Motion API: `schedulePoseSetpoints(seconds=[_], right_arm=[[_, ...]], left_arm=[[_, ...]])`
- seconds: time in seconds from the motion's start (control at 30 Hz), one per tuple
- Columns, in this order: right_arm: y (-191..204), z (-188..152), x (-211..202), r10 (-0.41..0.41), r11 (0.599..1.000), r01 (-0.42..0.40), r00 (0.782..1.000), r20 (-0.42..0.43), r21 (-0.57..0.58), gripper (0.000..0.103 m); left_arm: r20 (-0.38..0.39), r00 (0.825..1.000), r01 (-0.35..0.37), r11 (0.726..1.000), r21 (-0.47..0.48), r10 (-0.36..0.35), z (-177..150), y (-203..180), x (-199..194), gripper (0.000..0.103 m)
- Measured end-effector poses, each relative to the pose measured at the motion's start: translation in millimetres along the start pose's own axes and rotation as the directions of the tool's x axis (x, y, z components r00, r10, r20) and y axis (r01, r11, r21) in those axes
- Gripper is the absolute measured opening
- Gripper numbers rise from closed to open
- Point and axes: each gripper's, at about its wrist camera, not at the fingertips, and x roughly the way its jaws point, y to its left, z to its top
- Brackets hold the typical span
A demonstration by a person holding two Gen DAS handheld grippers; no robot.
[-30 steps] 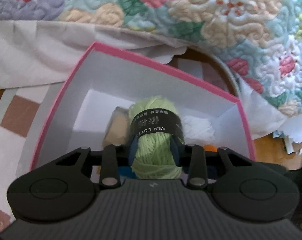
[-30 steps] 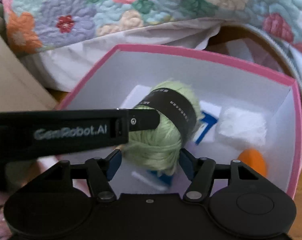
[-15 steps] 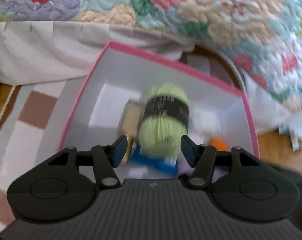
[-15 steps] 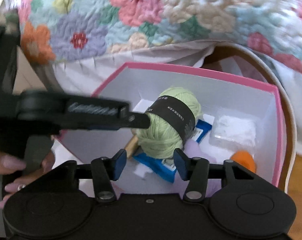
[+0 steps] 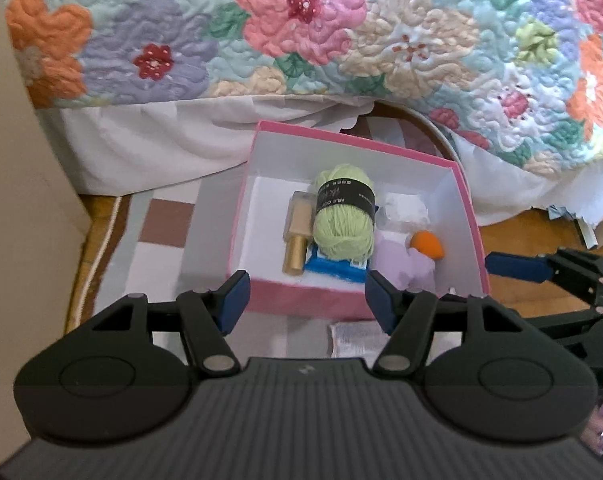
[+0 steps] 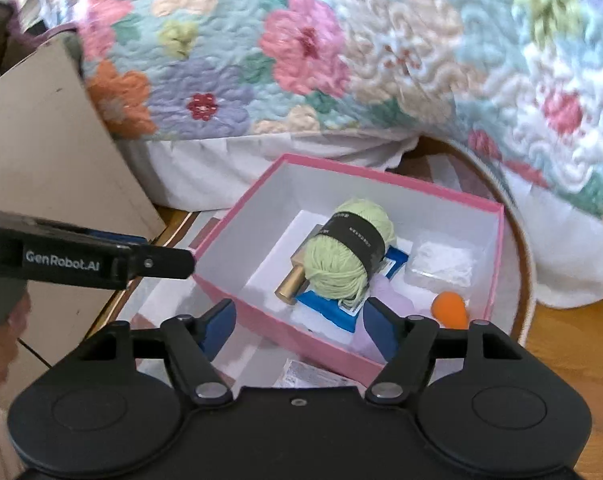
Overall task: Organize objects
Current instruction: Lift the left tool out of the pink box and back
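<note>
A pink box (image 5: 301,294) (image 6: 301,332) with white inside stands on the floor by the bed. In it lie a green yarn ball (image 5: 343,216) (image 6: 347,258) with a black band, a gold tube (image 5: 295,250) (image 6: 291,286), a blue packet (image 5: 335,270) (image 6: 325,306), a white packet (image 5: 407,210) (image 6: 441,266), an orange sponge (image 5: 427,244) (image 6: 449,310) and a lilac item (image 5: 397,260). My left gripper (image 5: 307,304) is open and empty, above the box's near wall. My right gripper (image 6: 297,324) is open and empty, just short of the box.
A flowered quilt (image 5: 341,40) (image 6: 341,60) hangs over the bed behind the box. A beige cabinet side (image 5: 17,200) (image 6: 49,140) stands at the left. A checked mat (image 5: 157,248) lies under the box. A printed sachet (image 5: 353,340) (image 6: 309,376) lies in front of it.
My left gripper let go of the yarn ball, which now lies in the box. Both grippers drew back and up from the box and stand open wider.
</note>
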Motion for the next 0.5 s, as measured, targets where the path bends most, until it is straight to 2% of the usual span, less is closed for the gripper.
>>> schedulePoseSetpoints(seconds=[0.17, 0.27, 0.5], right_arm=[[20.7, 0.4, -35.8, -0.036, 0.995, 0.036, 0.999, -0.001, -0.089, 0.075], [31.0, 3.9, -60.6, -0.059, 0.990, 0.062, 0.998, 0.023, -0.127, 0.081], [45.2, -3.6, -111.3, -0.010, 0.990, 0.019, 0.998, 0.060, -0.140, 0.089]], left_arm=[[0.009, 1.000, 0.026, 0.999, 0.038, -0.026, -5.9, -3.5, -41.7, 0.064], [0.017, 1.000, 0.019, 0.998, 0.066, -0.020, -10.5, -5.3, -66.5, 0.068], [0.027, 0.999, 0.016, 0.994, 0.108, -0.019, -33.3, -7.9, -102.0, 0.078]])
